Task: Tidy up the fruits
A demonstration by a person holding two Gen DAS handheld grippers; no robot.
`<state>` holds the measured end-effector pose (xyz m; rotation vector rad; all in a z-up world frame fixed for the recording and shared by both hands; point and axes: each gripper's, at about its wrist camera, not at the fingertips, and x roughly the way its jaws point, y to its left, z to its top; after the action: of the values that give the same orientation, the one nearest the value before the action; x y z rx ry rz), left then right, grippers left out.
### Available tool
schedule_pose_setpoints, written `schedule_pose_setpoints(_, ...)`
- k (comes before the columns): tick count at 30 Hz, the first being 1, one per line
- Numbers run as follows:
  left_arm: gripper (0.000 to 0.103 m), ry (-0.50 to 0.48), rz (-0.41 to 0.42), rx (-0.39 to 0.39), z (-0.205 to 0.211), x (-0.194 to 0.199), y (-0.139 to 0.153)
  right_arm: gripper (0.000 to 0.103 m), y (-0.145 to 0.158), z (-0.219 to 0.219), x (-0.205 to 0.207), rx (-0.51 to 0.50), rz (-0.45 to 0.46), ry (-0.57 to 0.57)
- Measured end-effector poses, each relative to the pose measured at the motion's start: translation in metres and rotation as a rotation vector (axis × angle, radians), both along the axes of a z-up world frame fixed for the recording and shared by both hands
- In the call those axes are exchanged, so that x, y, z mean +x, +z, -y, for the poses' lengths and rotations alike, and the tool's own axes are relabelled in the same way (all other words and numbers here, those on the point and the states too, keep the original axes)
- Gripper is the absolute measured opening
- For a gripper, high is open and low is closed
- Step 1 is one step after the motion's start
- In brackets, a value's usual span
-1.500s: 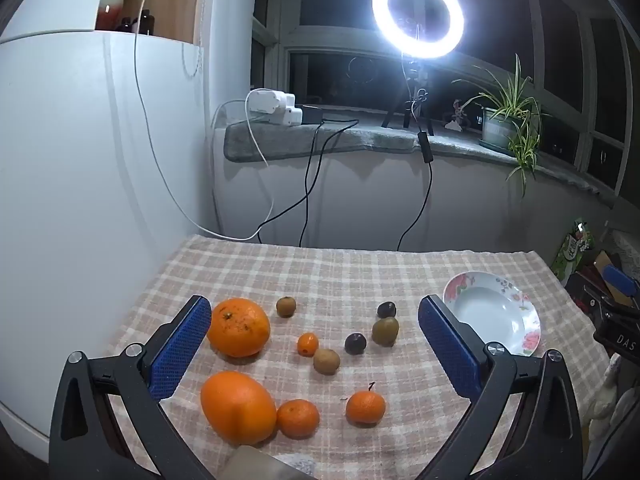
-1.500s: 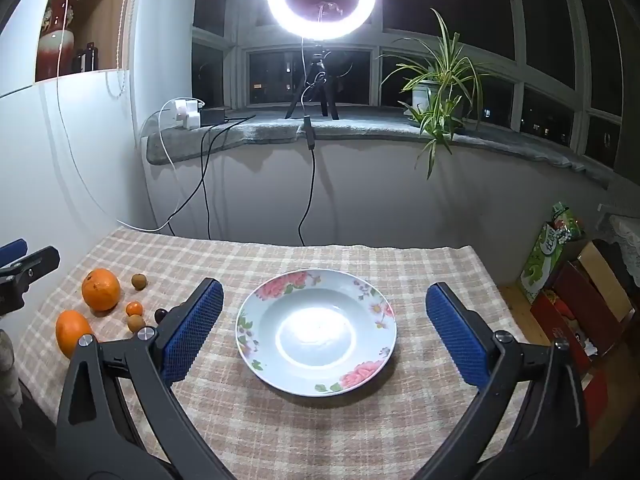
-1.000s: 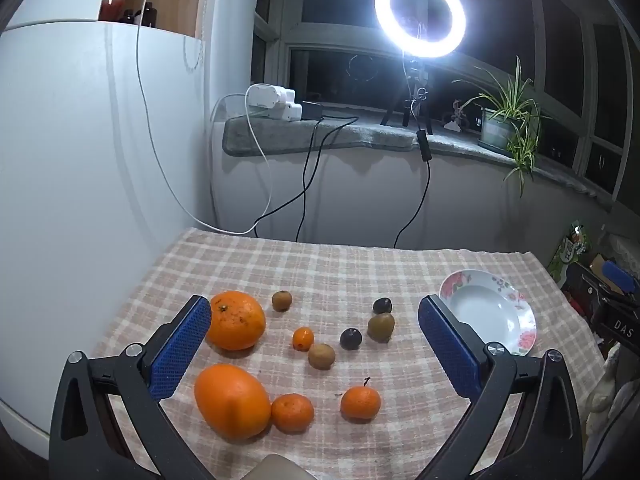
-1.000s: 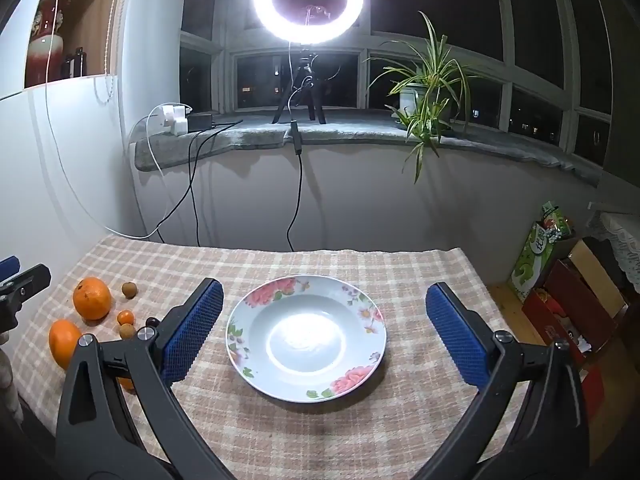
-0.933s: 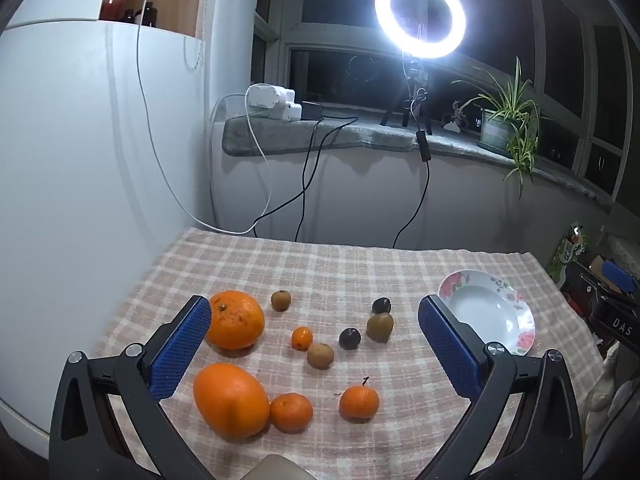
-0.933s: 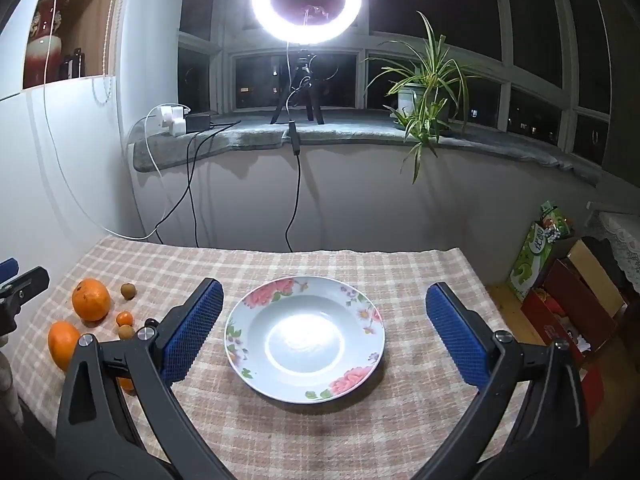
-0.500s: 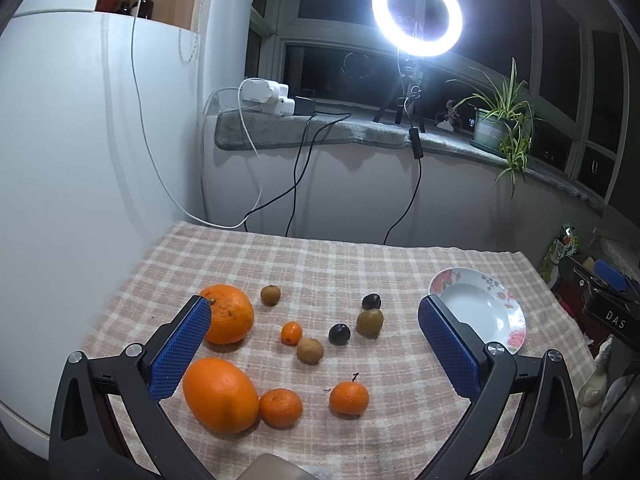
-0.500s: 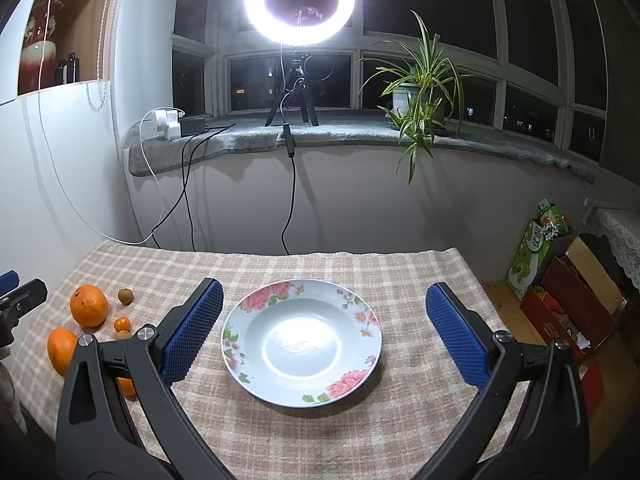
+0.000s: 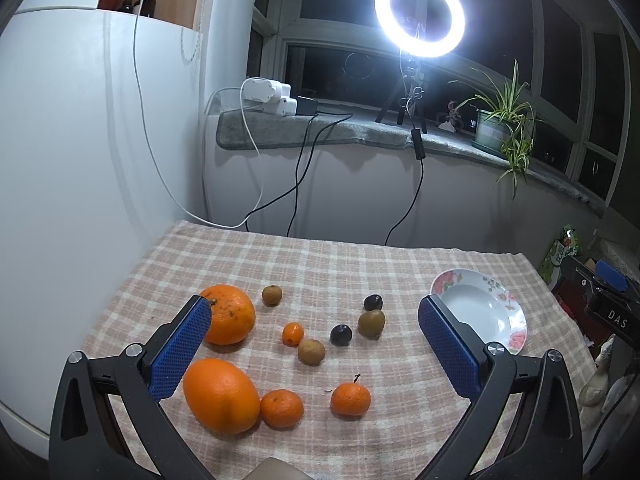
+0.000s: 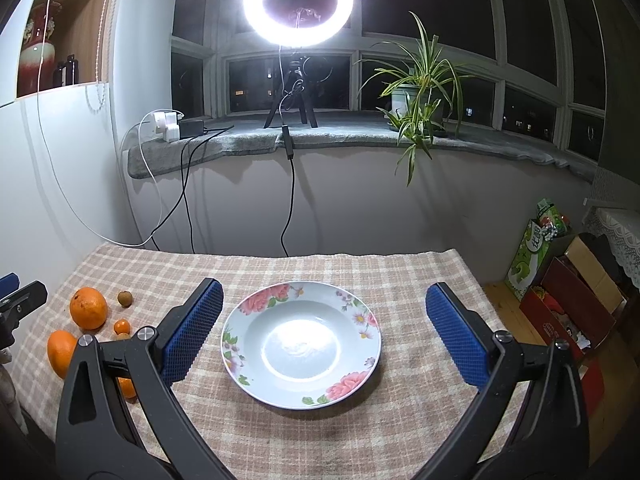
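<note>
Left wrist view showed the left gripper [image 9: 314,346] spread wide and empty above fruit scattered toward the table's left edge; the right gripper [image 10: 324,330], equally wide, faced the empty plate [image 10: 240,320]. Centring one small mandarin [image 9: 350,399] before closing looked wisest.

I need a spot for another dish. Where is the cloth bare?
Bare: the far strip of checked cloth behind the fruit, and the band between kiwi and plate. Crowded: the near-left corner around the oranges.
</note>
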<state>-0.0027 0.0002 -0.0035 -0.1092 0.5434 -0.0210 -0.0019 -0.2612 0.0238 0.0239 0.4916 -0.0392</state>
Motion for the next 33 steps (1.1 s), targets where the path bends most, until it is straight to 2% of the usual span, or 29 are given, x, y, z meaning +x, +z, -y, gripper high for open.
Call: schedule_pose_setpoints(33,0.103,0.0,-0.004,-0.002,-0.003,0.0012,-0.005,0.103,-0.0055,-0.0052,0.0035,0.003,-0.015,0.006)
